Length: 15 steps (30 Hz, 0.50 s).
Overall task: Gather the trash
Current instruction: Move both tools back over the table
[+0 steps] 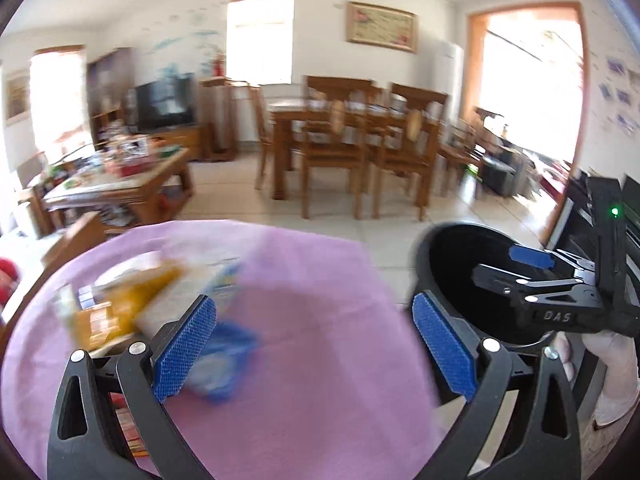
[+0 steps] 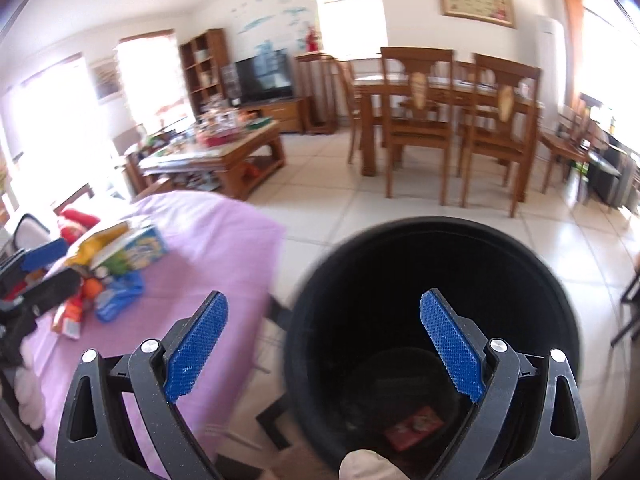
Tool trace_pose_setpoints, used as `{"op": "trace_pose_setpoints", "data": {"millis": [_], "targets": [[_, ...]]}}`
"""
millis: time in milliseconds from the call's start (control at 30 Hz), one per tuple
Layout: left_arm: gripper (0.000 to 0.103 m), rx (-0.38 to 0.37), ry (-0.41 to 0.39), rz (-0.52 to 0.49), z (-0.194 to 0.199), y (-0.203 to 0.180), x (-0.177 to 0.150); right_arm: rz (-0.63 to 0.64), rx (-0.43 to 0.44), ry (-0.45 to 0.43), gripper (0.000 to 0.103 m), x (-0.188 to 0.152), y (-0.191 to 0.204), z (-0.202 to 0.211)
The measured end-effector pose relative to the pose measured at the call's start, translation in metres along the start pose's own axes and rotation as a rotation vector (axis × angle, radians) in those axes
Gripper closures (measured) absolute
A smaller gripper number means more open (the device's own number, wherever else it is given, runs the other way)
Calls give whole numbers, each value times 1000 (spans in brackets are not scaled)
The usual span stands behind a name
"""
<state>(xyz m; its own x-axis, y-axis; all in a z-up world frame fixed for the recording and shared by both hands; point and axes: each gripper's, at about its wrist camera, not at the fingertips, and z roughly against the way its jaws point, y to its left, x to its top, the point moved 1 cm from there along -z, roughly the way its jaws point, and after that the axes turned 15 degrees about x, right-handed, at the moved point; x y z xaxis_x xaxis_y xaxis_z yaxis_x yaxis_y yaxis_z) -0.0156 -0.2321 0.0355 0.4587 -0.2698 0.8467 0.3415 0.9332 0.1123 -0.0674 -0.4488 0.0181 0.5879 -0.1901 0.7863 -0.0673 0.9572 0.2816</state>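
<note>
My right tool (image 2: 324,348) hovering released over black bin (image 2: 560,304); left tool (image 1: 316,344) gaping above wrappers (image 1: 132,304) on purple bench (image 1: 320,380)

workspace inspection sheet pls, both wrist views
surface: table under a purple cloth.
job's things: black bin on the floor beside the table, a red wrapper at its bottom.
clutter: trash pile of wrappers and boxes on the cloth, blurred.
grippers: left tongs open over the cloth; right tongs open above the bin; both empty.
cables: nothing seen.
surroundings: dining table and chairs, cluttered coffee table, TV.
</note>
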Motion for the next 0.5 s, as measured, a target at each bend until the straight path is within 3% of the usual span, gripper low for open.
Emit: {"op": "trace_pose_setpoints", "data": {"millis": [133, 200, 333, 433, 500], "targets": [[5, 45, 29, 130, 9, 77, -19, 22, 80, 31, 8, 6, 40, -28], [5, 102, 56, 176, 9, 113, -30, 27, 121, 46, 8, 8, 58, -42], [5, 209, 123, 195, -2, 164, -50, 8, 216, 84, 8, 19, 97, -74], [6, 246, 190, 192, -19, 187, -58, -20, 271, 100, 8, 20, 122, -96], [12, 250, 230, 177, -28, 195, -65, -37, 293, 119, 8, 28, 138, -115]]}}
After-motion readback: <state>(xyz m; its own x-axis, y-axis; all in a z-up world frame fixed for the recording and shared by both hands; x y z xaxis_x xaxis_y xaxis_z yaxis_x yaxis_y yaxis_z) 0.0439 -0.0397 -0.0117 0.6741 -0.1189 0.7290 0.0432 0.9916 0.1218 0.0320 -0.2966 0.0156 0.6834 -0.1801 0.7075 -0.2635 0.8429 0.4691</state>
